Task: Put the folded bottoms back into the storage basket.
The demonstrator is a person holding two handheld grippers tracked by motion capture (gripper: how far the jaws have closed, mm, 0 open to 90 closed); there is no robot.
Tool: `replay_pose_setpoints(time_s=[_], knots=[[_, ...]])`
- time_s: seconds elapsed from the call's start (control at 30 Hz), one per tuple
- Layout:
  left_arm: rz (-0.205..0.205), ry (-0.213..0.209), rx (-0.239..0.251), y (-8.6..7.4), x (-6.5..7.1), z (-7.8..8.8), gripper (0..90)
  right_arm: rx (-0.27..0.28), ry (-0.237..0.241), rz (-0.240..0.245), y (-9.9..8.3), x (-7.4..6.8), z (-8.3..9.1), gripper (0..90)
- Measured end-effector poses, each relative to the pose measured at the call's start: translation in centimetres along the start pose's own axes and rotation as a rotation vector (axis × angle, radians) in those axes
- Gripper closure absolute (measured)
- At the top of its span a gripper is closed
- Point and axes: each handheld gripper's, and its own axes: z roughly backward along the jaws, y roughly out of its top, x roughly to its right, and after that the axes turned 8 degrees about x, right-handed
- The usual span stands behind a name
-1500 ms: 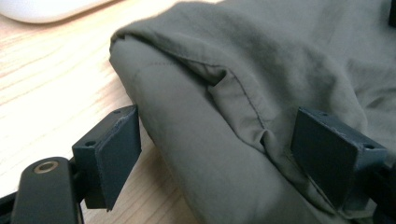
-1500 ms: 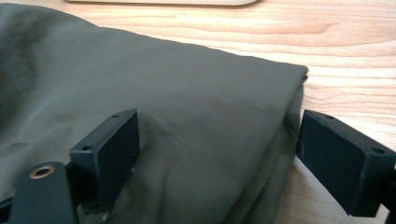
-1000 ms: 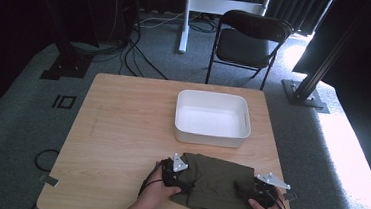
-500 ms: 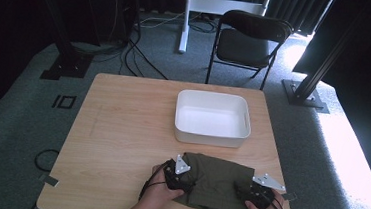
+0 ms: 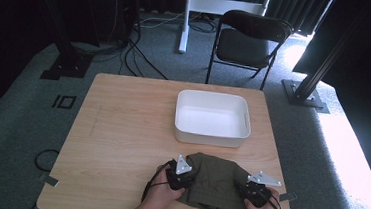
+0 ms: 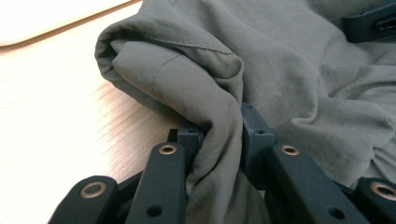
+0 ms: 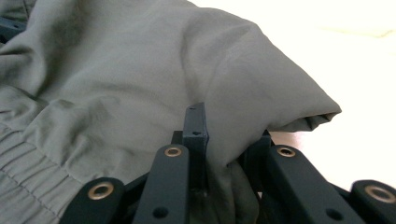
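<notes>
An olive-green garment (image 5: 215,184) lies crumpled near the table's front edge. My left gripper (image 5: 183,178) is at its left side and my right gripper (image 5: 251,191) at its right side, each held in a hand. In the left gripper view the jaws have just been closing and my left gripper (image 6: 223,133) now pinches a rolled fold of the garment (image 6: 289,70). In the right gripper view my right gripper (image 7: 229,140) has likewise just closed, with a bunch of the garment (image 7: 140,70) squeezed between its pads.
A white rectangular tray (image 5: 211,136) stands empty just behind the garment. Bare wooden table (image 5: 121,129) stretches to the left and back. A folding chair (image 5: 248,44) and cables sit on the floor beyond the table.
Both grippers have closed onto the garment's side edges. The right one has edged slightly inward, and the cloth now bunches a little between them.
</notes>
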Motion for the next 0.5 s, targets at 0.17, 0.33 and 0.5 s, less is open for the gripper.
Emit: replay_pose_setpoints(time_s=[0.17, 0.33, 0.5], knots=[[0.037, -0.018, 0.013, 0.4, -0.4, 0.6, 78.0, 0.025, 0.01, -0.015, 1.2, 0.1, 0.3, 78.8], [0.027, -0.022, 0.029, 1.7, -0.6, 1.5, 78.6, 0.044, 0.042, 0.01, 3.0, -0.3, 1.0, 78.9], [0.044, -0.033, 0.072, 3.2, -1.2, 2.9, 78.6, 0.082, 0.065, 0.005, 4.5, -0.4, 1.7, 79.0]])
